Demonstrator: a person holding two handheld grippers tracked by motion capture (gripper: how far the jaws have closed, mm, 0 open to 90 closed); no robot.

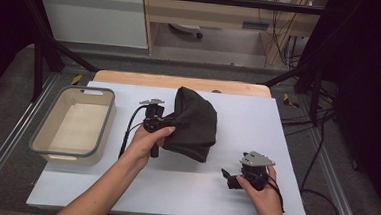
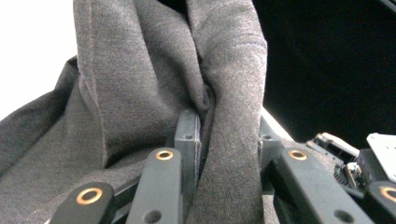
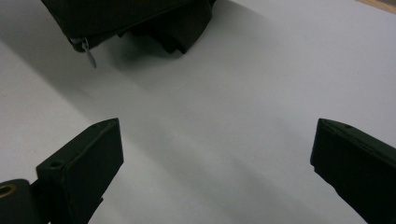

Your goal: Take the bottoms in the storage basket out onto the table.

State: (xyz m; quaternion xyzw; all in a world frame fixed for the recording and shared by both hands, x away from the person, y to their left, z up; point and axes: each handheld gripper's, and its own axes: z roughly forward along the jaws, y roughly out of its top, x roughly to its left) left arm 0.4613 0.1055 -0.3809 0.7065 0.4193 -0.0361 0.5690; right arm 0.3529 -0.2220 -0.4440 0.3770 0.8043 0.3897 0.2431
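A dark grey cloth piece (image 1: 192,122) with a zipper stands bunched up over the middle of the white table mat (image 1: 257,121). My left gripper (image 1: 163,120) is at its left side, shut on a fold of it. In the left gripper view the fold of cloth (image 2: 140,93) is pinched between the two jaws of the left gripper (image 2: 227,130). My right gripper (image 1: 230,180) rests low at the front right, apart from the cloth. In the right gripper view the right gripper (image 3: 217,149) stands open over bare mat, with the cloth's edge (image 3: 140,18) and zipper pull (image 3: 88,53) farther off.
A grey-rimmed beige bin (image 1: 106,120) sits at the left of the mat. A wooden board edge (image 1: 180,82) shows behind the mat. Metal frame rails and cables run along both sides of the table.
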